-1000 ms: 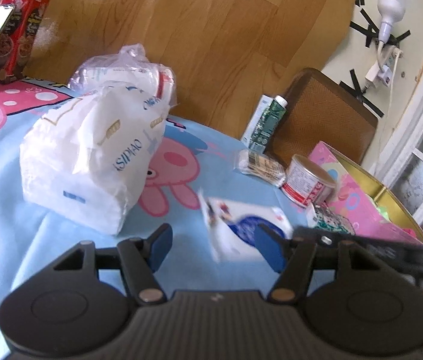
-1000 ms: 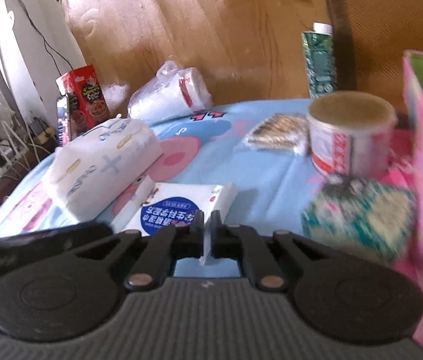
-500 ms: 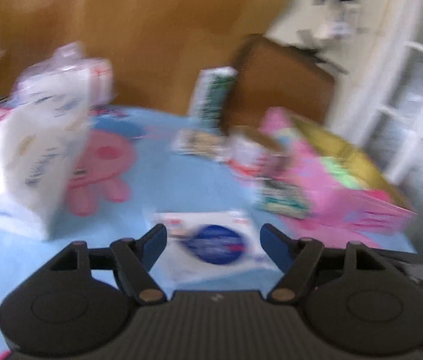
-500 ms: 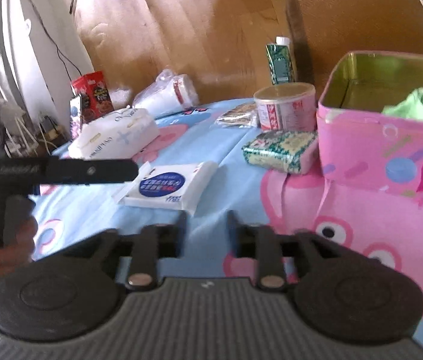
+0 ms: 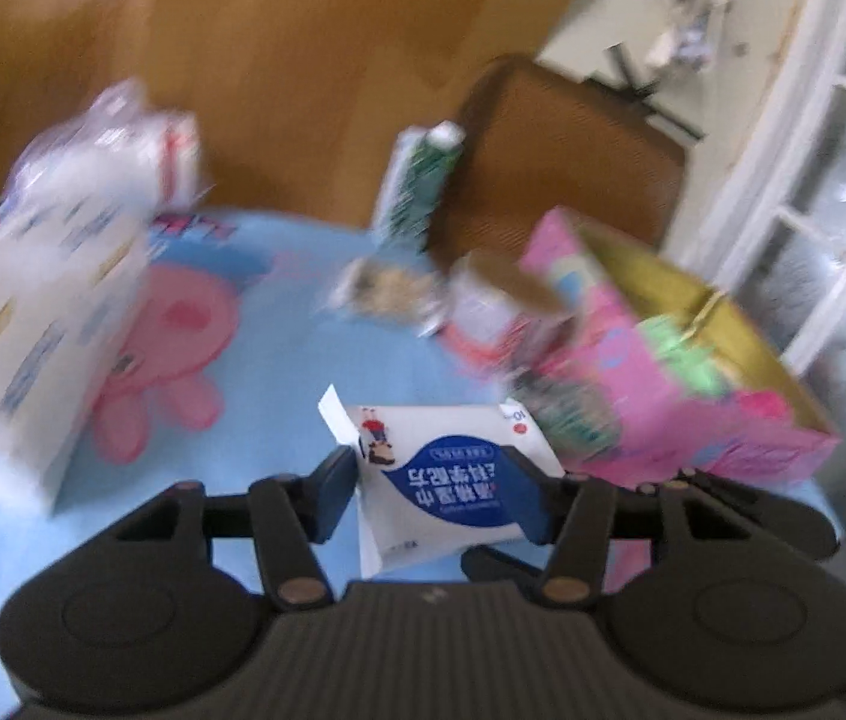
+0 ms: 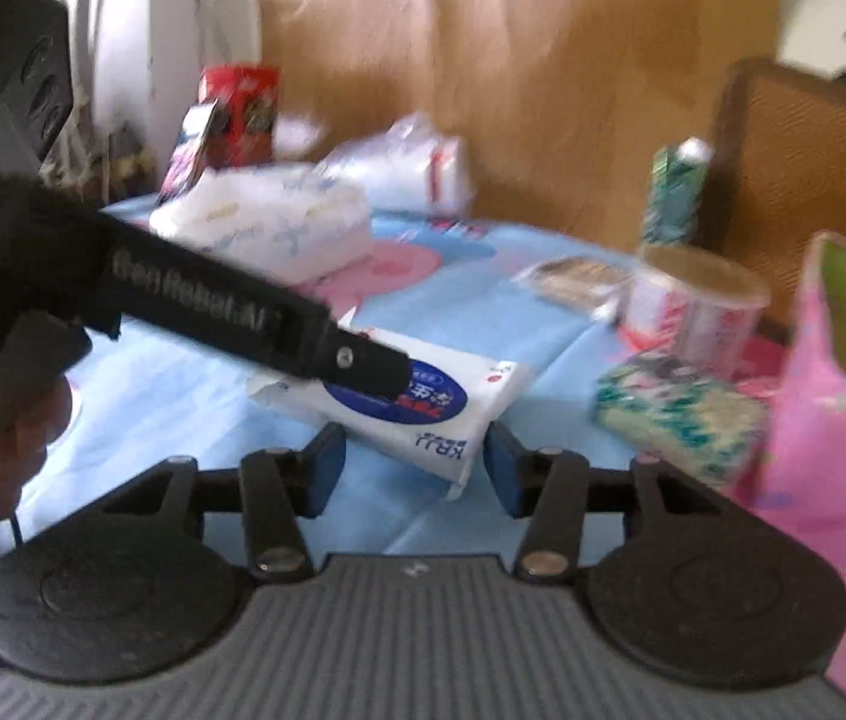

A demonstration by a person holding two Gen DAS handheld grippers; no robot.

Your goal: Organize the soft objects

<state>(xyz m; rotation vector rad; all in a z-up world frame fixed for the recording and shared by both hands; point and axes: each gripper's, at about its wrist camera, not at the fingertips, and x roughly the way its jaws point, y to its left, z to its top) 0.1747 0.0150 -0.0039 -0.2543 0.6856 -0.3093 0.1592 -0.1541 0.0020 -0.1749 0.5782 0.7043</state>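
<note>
A white tissue pack with a blue oval label [image 5: 453, 480] sits between the fingers of my left gripper [image 5: 435, 489], which close on its two sides. In the right wrist view the same pack [image 6: 417, 405] is tilted above the blue cloth, with the left gripper's black body [image 6: 195, 306] reaching onto it from the left. My right gripper [image 6: 414, 468] is open and empty just in front of the pack. A large white tissue bag [image 5: 33, 324] and a clear wrapped roll pack [image 5: 123, 150] lie at the left.
An open pink box with a gold inside [image 5: 693, 360] stands at the right, with green soft things in it. A green patterned pack [image 6: 675, 414], a round tub [image 6: 693, 306], a snack bag [image 6: 573, 282], a green carton [image 6: 672, 192] and a red box [image 6: 237, 108] lie around.
My right gripper let go of the tissue pack, pulled back and opened wide. My left gripper moved onto the pack and closed on it; the pack now tilts off the cloth.
</note>
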